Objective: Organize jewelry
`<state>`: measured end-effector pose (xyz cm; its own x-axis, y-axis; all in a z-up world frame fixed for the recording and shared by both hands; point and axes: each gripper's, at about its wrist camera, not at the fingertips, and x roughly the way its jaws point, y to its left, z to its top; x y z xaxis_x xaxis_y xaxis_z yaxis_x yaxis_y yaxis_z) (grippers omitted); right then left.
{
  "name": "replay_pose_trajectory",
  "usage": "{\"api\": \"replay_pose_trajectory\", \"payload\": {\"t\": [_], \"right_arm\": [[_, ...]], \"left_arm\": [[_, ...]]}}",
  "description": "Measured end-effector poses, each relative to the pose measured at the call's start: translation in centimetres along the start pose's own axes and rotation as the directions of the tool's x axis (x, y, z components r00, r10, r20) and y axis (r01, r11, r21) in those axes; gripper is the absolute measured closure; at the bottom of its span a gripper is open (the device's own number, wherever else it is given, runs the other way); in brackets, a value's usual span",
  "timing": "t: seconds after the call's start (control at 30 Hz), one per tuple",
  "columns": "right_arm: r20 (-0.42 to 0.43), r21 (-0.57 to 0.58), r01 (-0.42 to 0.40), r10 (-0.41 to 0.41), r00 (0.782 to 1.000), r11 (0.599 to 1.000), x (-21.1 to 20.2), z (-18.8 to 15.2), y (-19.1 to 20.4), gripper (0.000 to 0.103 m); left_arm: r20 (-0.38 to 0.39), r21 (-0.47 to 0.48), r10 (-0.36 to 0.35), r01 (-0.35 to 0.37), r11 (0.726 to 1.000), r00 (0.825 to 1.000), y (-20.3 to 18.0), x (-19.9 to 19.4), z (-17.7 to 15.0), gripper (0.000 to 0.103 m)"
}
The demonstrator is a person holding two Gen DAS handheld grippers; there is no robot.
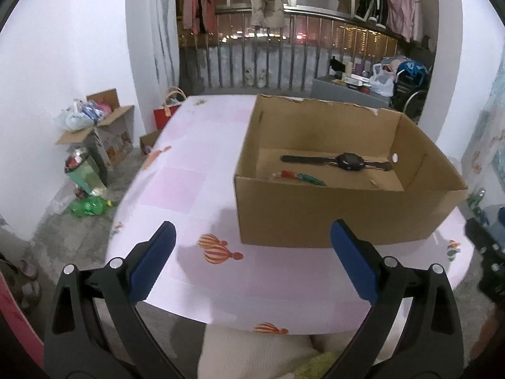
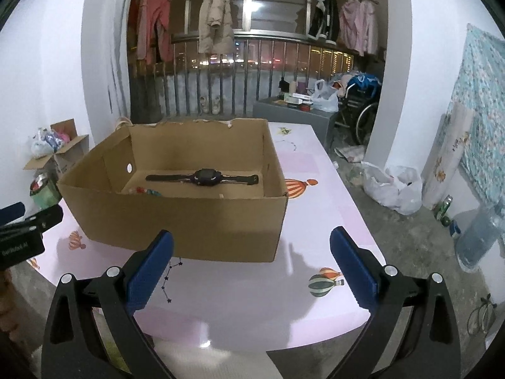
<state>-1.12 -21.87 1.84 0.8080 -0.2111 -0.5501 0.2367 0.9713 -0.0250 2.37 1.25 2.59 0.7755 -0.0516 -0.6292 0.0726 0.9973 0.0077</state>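
Room: night-time balcony rail and hanging clothes at the far end; white walls and floor clutter to either side.
Counter: pink counter with a balloon-print cover; I see no jewelry lying loose on it.
Box: open cardboard box stands on the counter, just beyond both sets of fingers.
Watch: black wristwatch lies flat along the far part of the box floor, strap stretched out left to right.
Small piece: a red and green trinket lies near the front wall inside the box; too small for me to identify.
Left gripper: fingers spread wide, nothing between them, hovering over the near counter edge.
Right gripper: fingers spread wide and empty, also short of the box.
My judgement: sorting looks nearly finished. If another piece turns up, I would lift it over the front wall and lower it clear of the watch before letting go.
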Motion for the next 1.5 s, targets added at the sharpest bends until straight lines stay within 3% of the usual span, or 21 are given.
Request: {"api": "replay_pose_trajectory", "payload": {"t": [0.13,0.27,0.43,0.77,1.17,1.5], "right_arm": [[-0.027,0.024,-0.004,0.005,1.000,1.000,0.3,0.5,-0.4,0.006],[-0.089,0.052,0.010,-0.005,0.996,0.999,1.2,0.5,-0.9,0.006],[-0.081,0.060,0.025,-0.020,0.997,0.998,1.5,0.1,-1.1,0.006],[-0.188,0.065,0.032,-0.019,0.982,0.997,2.8,-0.3,-1.0,0.006],[-0.218,0.091,0.090,-0.068,0.974,0.992,3.5,0.1,-2.2,0.006],[-0.158,0.090,0.152,-0.136,0.978,0.984,2.8,0.1,-3.1,0.006]], "left_arm": [[0.028,0.012,0.055,-0.056,0.998,0.998,0.3,-0.4,0.2,0.008],[-0.022,0.015,0.049,-0.049,0.999,0.999,0.5,0.1,0.3,0.008],[-0.007,0.004,0.058,-0.058,0.998,0.998,0.6,0.2,0.2,0.008],[-0.141,0.025,0.053,-0.050,0.998,0.989,0.6,1.7,-0.4,0.008],[-0.113,0.037,0.074,-0.070,0.997,0.991,1.0,1.3,0.3,0.008],[-0.080,-0.008,0.051,-0.052,0.999,0.995,2.2,1.6,0.8,0.008]]}}
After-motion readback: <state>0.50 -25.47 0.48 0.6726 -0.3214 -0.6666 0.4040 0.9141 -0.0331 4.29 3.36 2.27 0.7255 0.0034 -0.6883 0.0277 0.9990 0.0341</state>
